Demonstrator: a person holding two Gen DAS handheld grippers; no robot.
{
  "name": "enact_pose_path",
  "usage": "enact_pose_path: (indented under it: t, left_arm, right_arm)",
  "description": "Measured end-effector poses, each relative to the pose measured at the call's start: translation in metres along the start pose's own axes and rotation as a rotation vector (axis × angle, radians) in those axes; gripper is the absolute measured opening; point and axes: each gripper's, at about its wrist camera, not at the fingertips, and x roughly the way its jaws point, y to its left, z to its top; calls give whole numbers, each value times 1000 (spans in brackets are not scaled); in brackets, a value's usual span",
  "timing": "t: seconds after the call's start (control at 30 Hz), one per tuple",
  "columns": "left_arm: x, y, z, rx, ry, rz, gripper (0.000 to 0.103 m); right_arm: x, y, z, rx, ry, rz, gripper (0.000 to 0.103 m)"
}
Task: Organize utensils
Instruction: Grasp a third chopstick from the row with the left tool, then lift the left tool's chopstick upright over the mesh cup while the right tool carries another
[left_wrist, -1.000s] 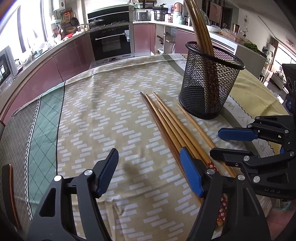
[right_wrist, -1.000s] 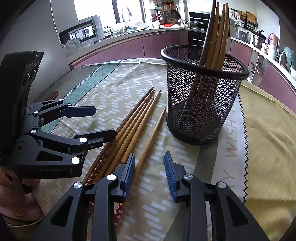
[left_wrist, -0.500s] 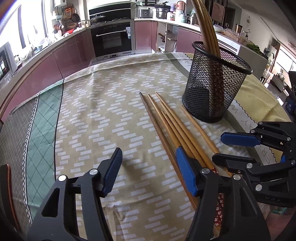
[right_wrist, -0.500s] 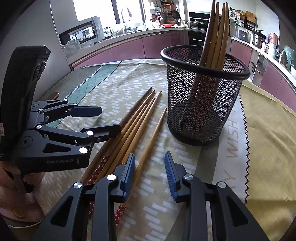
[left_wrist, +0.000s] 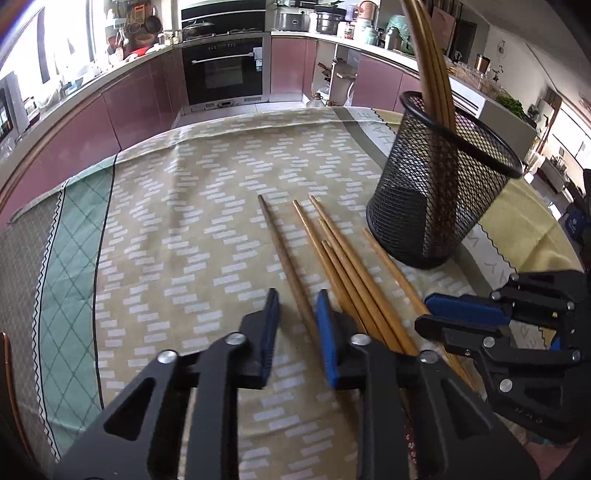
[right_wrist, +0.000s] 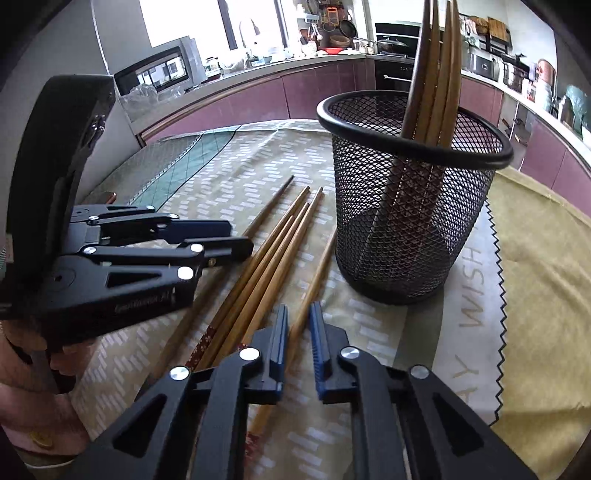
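I count several wooden chopsticks already standing in the black mesh holder (right_wrist: 410, 206), leaning against its far rim; that portion of the job is done. Five chopsticks are left lying on the patterned tablecloth (left_wrist: 184, 229), just beside the holder's base and pointing away from me.

The left gripper (left_wrist: 297, 325) has just been closing, and its blue pads now bracket the darker chopstick (left_wrist: 284, 258), the leftmost of the row, which lies a little apart from the rest. The gap between the pads looks narrow and the stick runs straight through it, so I judge it clamped on that stick, though the contact itself is partly hidden by the jaw bodies.

The right gripper (right_wrist: 298, 332) has likewise just been closing; its pads stand close on either side of the single chopstick (right_wrist: 317, 273) lying nearest the holder. I read that as a grasp on it. Both sticks rest on the cloth; neither is lifted.

Between the two grasped sticks lies a bundle of three light chopsticks (right_wrist: 269, 258), untouched.

My assessment: roughly the midpoint. Two sticks are in hand for transfer, three are yet to be picked up, and none of the five is in the holder.
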Motion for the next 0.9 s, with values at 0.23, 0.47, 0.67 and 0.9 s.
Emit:
enact_pose_path:
  t: [0.23, 0.47, 0.67, 0.9]
  left_arm:
    - [-5, 6, -4, -59, -15, -24, 8]
    - [-34, 9, -7, -60, -75, -52, 8]
    - [-75, 10, -2, -46, -146, -162, 8]
    - [-122, 8, 10, -24, -251, -249, 8]
  right_arm:
    - [-6, -9, -2, 51, -14, 36, 5]
    - [-30, -11, -1, 66, -72, 107, 6]
    - [-59, -11, 5, 63, -155, 157, 6]
    - [-93, -16, 13, 70, -255, 193, 5]
